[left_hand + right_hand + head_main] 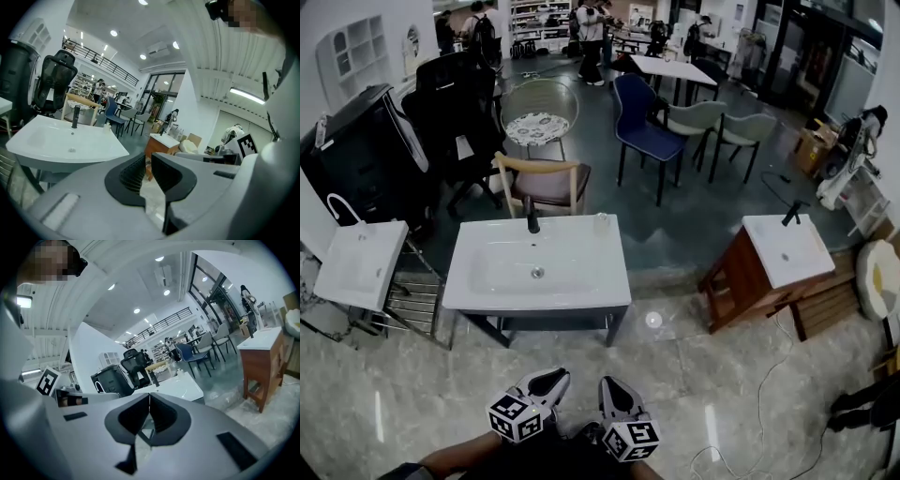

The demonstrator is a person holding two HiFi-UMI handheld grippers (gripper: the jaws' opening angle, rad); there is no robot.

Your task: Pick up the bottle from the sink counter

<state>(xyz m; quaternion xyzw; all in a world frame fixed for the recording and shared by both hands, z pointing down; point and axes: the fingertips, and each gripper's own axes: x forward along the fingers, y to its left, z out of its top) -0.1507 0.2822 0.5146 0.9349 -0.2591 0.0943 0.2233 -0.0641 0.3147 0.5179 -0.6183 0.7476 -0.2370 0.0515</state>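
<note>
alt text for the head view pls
A white sink counter stands on a shiny floor, with a black tap and a small clear bottle at its back edge. The left hand-held gripper and right hand-held gripper are low in the foreground, short of it.

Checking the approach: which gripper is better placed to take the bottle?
Likely the right gripper: the bottle stands at the sink counter's rear right corner, on that gripper's side; the left gripper would reach across.

Grey left gripper (551, 378) and right gripper (612, 386) — black ribbed pads (133, 173), black-and-white marker cubes (517, 417), dark top (553, 461)
</note>
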